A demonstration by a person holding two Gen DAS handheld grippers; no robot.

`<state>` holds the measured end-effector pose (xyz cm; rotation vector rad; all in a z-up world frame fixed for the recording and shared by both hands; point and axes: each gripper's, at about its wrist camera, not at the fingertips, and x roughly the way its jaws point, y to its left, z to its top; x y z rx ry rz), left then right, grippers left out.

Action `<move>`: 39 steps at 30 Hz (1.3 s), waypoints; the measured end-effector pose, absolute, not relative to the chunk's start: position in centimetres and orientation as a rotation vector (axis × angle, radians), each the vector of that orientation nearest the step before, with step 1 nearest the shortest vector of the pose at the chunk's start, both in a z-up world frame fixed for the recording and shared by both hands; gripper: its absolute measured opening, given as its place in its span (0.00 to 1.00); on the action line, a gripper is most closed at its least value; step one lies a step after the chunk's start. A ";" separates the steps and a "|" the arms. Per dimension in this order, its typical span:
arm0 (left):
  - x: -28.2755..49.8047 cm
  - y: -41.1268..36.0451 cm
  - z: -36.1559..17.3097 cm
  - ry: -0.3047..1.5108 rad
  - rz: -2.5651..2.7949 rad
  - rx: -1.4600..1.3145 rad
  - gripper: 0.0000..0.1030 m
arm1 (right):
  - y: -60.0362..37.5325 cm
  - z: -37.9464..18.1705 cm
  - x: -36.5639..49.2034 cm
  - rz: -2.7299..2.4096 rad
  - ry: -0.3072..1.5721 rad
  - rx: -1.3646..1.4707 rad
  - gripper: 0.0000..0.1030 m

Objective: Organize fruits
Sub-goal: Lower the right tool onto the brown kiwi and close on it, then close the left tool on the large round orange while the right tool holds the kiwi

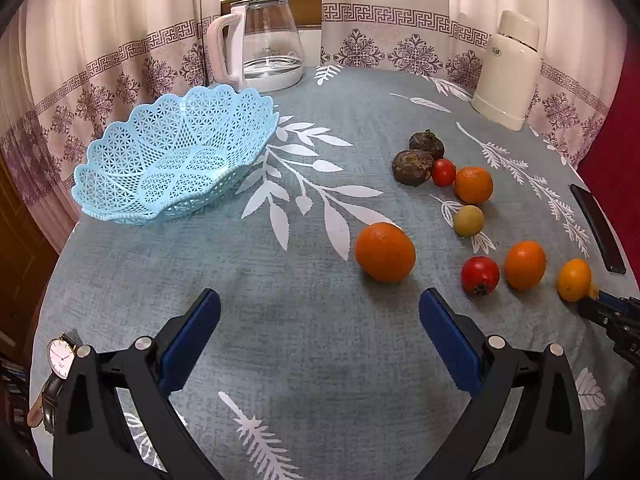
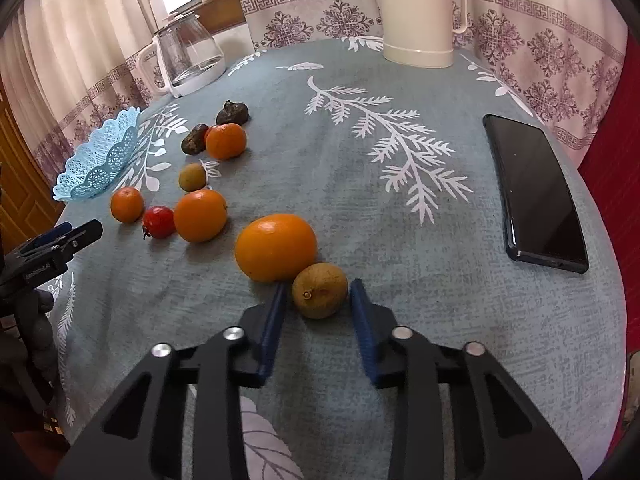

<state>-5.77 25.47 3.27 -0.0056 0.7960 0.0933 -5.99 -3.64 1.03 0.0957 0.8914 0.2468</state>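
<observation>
Fruit lies scattered over the right half of the bench, and none of it has reached the blue basket, which sits bare at the far left near the glass kettle. By my reckoning the sorting has barely started.

The right claw is spread open around a small brownish-green fruit, one finger on each side. I cannot tell whether the pads touch it; they have not closed on it. That fruit rests against a large orange just behind it.

The left claw gapes wide and holds nothing, low above the cloth, with another orange just ahead and a little right of it.

Still to be gathered: two more oranges, two red tomatoes, a second pale green fruit and two dark, wrinkled fruits farther back. A black phone and a cream flask stand apart from the fruit.
</observation>
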 end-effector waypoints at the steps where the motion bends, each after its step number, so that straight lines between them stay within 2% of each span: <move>1: -5.7 25.4 3.3 0.794 0.092 -0.003 0.98 | -3.7 1.1 -6.0 0.247 0.890 0.100 0.27; 11: -4.0 23.7 3.8 0.775 0.063 0.021 0.97 | -4.2 1.5 -6.5 0.220 0.863 0.115 0.27; 20: -1.2 22.6 2.5 0.837 0.020 0.004 0.67 | -4.4 1.3 -6.4 0.223 0.866 0.127 0.27; 22: -1.0 22.6 2.0 0.857 0.010 -0.011 0.54 | -4.4 1.2 -6.3 0.224 0.868 0.127 0.27; 24: -0.9 22.8 1.8 0.866 0.000 -0.026 0.47 | -4.3 1.2 -6.4 0.223 0.868 0.126 0.27; 27: -1.1 23.1 1.8 0.860 -0.015 -0.048 0.39 | -4.3 1.2 -6.4 0.220 0.865 0.127 0.27; 39: -2.9 23.5 4.0 0.796 -0.034 -0.055 0.39 | -4.8 2.5 -6.8 0.185 0.830 0.154 0.27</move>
